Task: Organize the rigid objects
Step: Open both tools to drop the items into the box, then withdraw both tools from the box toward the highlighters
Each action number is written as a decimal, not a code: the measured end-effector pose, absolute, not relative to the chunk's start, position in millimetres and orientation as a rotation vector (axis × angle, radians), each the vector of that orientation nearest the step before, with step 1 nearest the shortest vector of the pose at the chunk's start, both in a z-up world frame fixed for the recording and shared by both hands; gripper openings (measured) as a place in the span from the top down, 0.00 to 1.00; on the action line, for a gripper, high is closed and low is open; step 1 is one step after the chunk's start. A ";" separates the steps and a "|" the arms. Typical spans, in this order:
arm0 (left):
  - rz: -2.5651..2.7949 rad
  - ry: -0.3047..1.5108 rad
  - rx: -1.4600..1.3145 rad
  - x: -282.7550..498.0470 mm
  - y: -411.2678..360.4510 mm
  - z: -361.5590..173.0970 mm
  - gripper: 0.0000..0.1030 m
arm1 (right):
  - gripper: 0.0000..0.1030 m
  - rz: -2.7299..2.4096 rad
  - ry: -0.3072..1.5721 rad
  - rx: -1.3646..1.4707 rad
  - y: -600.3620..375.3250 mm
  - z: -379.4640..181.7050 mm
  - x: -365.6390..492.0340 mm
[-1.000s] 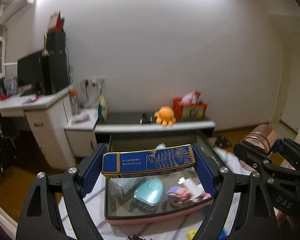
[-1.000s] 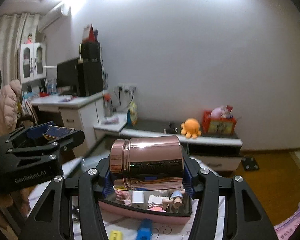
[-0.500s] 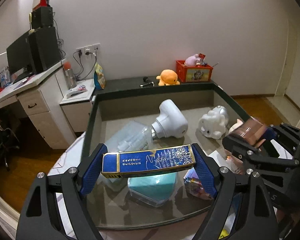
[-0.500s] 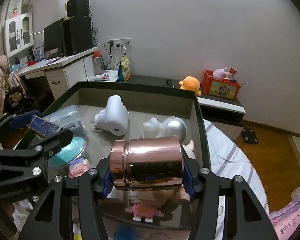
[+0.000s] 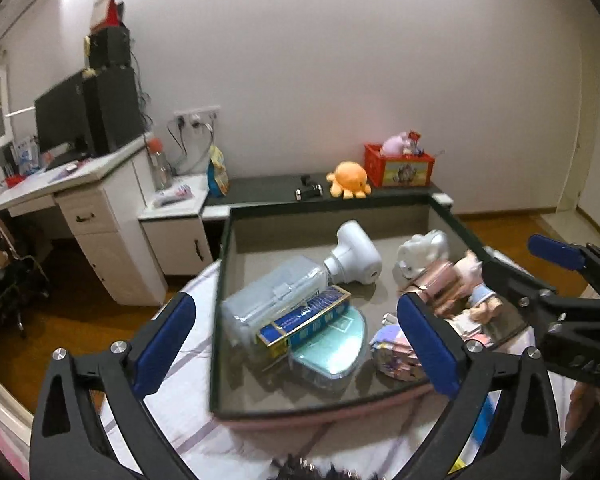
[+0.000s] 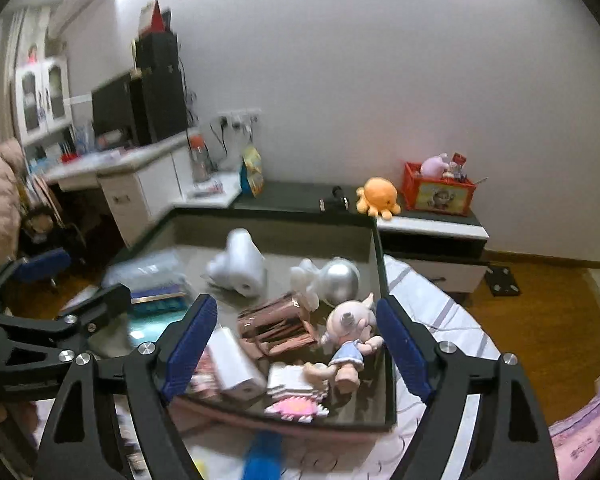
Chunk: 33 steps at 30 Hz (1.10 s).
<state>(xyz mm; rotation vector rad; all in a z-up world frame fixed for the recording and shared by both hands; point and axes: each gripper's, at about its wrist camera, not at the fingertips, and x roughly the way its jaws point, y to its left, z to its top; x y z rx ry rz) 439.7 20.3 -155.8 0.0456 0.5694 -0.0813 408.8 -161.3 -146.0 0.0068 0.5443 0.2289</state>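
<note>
Both claws hang above the near edge of the storage bin (image 5: 220, 320), pointing forward and slightly down; the left claw (image 5: 296, 344) has its blue pads spread wide with nothing between them; the right claw (image 6: 296, 344) is likewise spread and grips nothing.

The bin is a dark-rimmed tray with a pink base, resting on a bed (image 6: 432, 300) covered in a white striped sheet; beyond it stand a white desk (image 5: 72, 184) with a monitor (image 5: 60, 120) and a low dark cabinet (image 5: 260, 190) against the white wall; wood flooring shows on both sides.

Contents of the bin, largest first: a clear plastic case (image 5: 272, 292) at the left; a white handheld device (image 5: 356, 256) behind it; the blue box (image 5: 304, 320) lying tilted across the case and a teal case (image 5: 332, 348); the copper tin (image 6: 276, 326) lying on its side near the middle, just beside a doll (image 6: 348, 336); a white-and-silver figure (image 6: 332, 280) behind the tin; small packets at the near edge, too blurred to identify.

On the cabinet: a red crate (image 5: 398, 168) and an orange plush octopus (image 5: 348, 180).
</note>
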 end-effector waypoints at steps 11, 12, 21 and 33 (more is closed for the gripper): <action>-0.078 0.355 0.023 305.2 28.1 -91.2 0.00 | 0.00 0.272 0.358 0.005 -153.9 -84.2 285.9; -0.069 0.338 0.024 294.4 27.5 -86.7 0.00 | 0.00 0.273 0.341 0.001 -152.6 -80.2 273.7; 0.031 0.158 0.047 193.6 25.5 -55.6 0.00 | 0.00 0.268 0.193 -0.018 -144.8 -54.7 185.0; 0.032 0.098 0.061 135.6 24.4 -44.7 0.00 | 0.00 0.223 0.101 -0.018 -145.2 -45.1 123.3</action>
